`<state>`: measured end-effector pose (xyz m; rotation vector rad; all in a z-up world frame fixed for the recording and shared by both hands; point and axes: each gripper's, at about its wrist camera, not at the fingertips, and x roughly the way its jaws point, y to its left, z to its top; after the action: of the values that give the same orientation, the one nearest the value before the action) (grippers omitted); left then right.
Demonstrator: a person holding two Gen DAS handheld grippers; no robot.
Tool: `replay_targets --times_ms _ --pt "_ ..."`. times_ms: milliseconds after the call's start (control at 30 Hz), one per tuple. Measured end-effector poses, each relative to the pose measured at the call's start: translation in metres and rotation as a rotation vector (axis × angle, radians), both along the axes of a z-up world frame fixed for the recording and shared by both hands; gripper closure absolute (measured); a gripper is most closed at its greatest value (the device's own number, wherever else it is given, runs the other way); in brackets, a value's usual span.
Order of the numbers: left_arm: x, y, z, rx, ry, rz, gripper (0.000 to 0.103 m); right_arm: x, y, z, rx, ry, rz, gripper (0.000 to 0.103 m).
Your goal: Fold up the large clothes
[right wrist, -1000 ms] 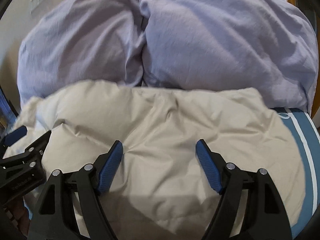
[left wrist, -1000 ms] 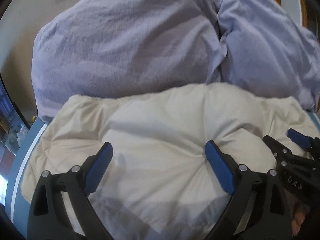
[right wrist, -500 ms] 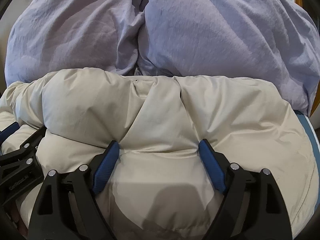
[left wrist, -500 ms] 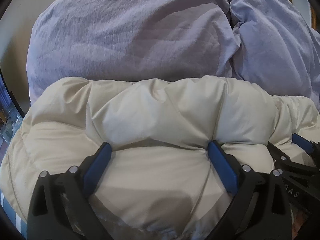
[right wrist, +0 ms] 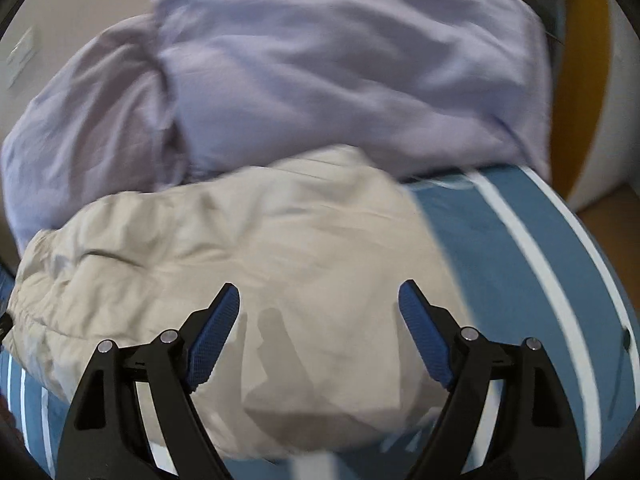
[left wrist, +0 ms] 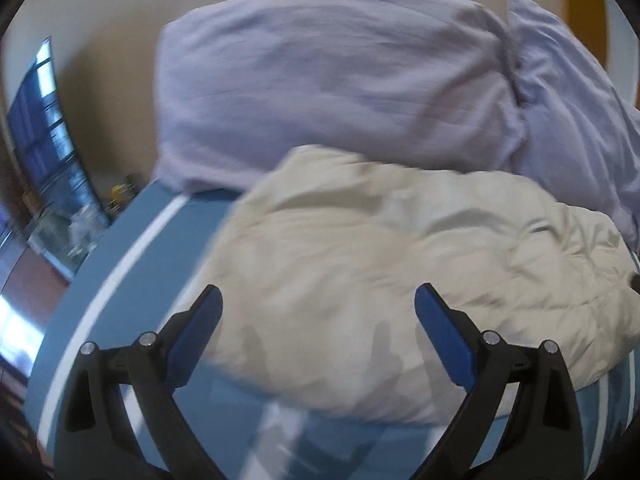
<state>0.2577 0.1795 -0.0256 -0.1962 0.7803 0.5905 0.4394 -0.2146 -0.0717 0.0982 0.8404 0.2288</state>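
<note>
Our left gripper [left wrist: 316, 320] and right gripper [right wrist: 319, 318] are wide open and hold nothing. The puffy coat [left wrist: 400, 264] lies folded near the bed's [left wrist: 132, 280] pillow [left wrist: 340, 92] end, so we let go.

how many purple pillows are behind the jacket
2. One puffy lilac fabric pillow sits behind the cream padded jacket toward the left; a second lilac pillow leans beside it on the right. More could be hidden behind them.

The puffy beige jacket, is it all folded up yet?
Nearly. The puffy beige jacket already lies in a compact bundle on the blue white-striped bedsheet, before the lilac pillows. Left tool and right tool are open, holding nothing. Perhaps only tidying remains.
</note>
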Motion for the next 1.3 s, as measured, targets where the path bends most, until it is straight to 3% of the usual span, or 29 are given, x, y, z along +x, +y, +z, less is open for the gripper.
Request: replay_targets --times_ms 167,267,500,733,900,1000,1067,1167,1300 --pt "-0.037 0.038 -0.014 -0.111 0.023 0.105 0.006 0.006 -0.038 -0.027 0.092 0.124 -0.079 0.02" --pt "-0.048 0.048 -0.022 -0.165 0.034 0.135 0.006 0.009 -0.055 -0.042 0.217 0.194 -0.086 0.02" --pt "-0.04 0.06 -0.043 -0.28 0.032 0.17 0.007 0.01 -0.059 -0.049 0.278 0.217 -0.064 0.023" --pt "-0.027 0.064 -0.05 -0.303 -0.002 0.177 0.008 0.015 -0.053 -0.052 0.322 0.224 -0.046 0.033" --pt "-0.021 0.067 -0.052 -0.341 -0.045 0.185 0.021 0.016 -0.051 -0.054 0.345 0.215 -0.044 0.041" --pt "-0.021 0.07 -0.052 -0.377 -0.086 0.194 0.036 0.013 -0.052 -0.053 0.363 0.208 -0.043 0.05" --pt "-0.025 0.073 -0.049 -0.399 -0.129 0.206 0.055 0.011 -0.052 -0.05 0.367 0.197 -0.038 0.057" --pt "-0.032 0.075 -0.042 -0.431 -0.174 0.191 0.073 0.004 -0.052 -0.044 0.368 0.17 -0.022 0.069" --pt "-0.039 0.074 -0.034 -0.425 -0.182 0.161 0.077 -0.006 -0.054 -0.039 0.378 0.164 -0.004 0.073"
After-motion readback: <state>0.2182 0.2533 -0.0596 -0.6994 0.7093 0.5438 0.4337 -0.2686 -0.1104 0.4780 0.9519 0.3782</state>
